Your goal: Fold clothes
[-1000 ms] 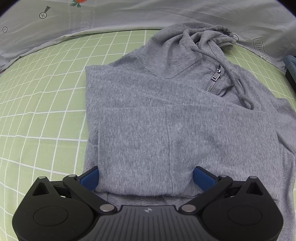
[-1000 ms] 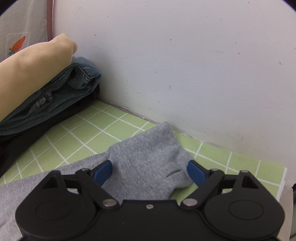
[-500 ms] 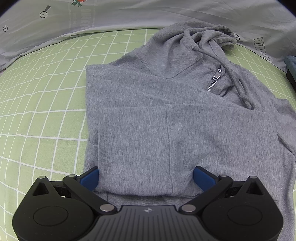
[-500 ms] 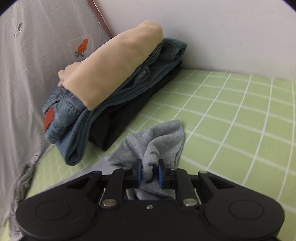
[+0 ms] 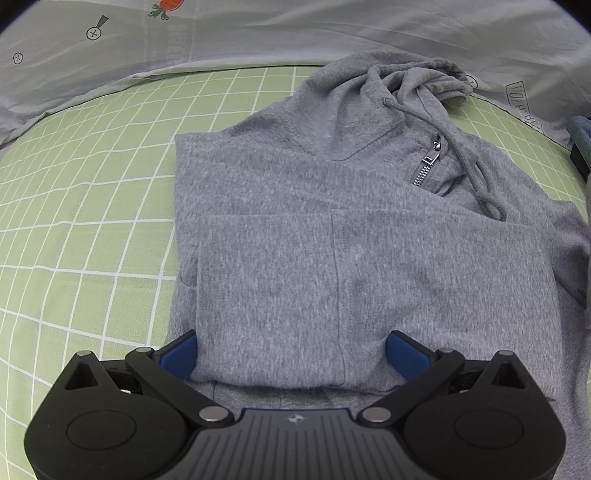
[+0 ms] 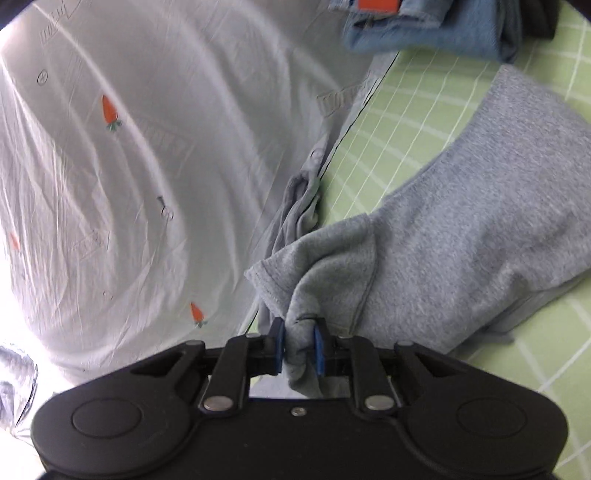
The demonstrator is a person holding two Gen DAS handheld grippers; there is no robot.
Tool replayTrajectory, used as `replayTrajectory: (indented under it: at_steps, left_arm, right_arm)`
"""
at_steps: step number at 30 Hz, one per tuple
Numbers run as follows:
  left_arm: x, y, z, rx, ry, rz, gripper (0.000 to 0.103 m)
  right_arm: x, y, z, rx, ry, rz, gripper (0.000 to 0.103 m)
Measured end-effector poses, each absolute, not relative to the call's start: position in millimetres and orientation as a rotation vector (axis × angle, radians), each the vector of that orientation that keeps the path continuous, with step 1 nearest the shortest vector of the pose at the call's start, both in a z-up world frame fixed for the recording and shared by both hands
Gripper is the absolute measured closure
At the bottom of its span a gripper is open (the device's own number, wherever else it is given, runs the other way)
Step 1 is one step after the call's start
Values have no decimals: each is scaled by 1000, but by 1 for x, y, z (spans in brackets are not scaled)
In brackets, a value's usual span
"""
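A grey zip hoodie (image 5: pixel 332 229) lies partly folded on the green checked sheet (image 5: pixel 85 206), hood and drawstring at the far side. One sleeve is folded across its front. My left gripper (image 5: pixel 291 350) is open, its blue pads (image 5: pixel 181 354) resting on either side of the folded sleeve's near edge. In the right wrist view my right gripper (image 6: pixel 298 345) is shut on the cuff of the other grey sleeve (image 6: pixel 461 236), lifted above the bed and trailing back to the right.
A grey-white sheet with carrot prints (image 6: pixel 129 166) hangs along the bed's far side (image 5: pixel 295 29). A stack of folded clothes with blue jeans (image 6: pixel 424 26) sits at the right wrist view's top. Green sheet (image 6: pixel 406 122) lies bare between sleeve and stack.
My right gripper closed on the sleeve cuff, lifted it and swung left, away from the wall and clothes stack toward the carrot sheet. The left gripper has stayed still and open.
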State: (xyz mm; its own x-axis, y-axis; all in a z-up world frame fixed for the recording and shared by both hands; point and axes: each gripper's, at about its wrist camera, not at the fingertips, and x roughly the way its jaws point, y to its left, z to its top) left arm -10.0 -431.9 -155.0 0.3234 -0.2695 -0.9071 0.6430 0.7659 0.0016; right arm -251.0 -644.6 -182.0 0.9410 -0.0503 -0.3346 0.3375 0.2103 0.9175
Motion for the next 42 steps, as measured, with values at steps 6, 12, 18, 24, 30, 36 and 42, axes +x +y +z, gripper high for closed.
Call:
replayTrajectory:
  at_steps: [6,12,18,24,30,36,42]
  left_arm:
    - [-9,-431,-155,396,1084,-622,0]
    - [-11,-432,-155,393,1081,-619,0]
    - [-10,-431,-155,392,1081,-618,0]
    - [-20,-426,-142,373,1049,-632,2]
    - [-36,-418,-119,355,968,-699,27]
    - [-46,-429,-93,318,899,-807,40]
    - [-73,-453,-89,447,799,-929,40]
  right_arm:
    - [-198,-606,-173,1154,547,-194,80]
    - [-229,-626,-162,1130,522,-354,31]
    - [-270,-633,-144,853,516,-655,3]
    - [-288,-649,-155,671,646,-999,0]
    - [-304,-661,-177,604,757,-1135,0]
    - [-312,-662,-182,607,759,-1134,0]
    - [-309,-661,-181,598,762,-1133,0]
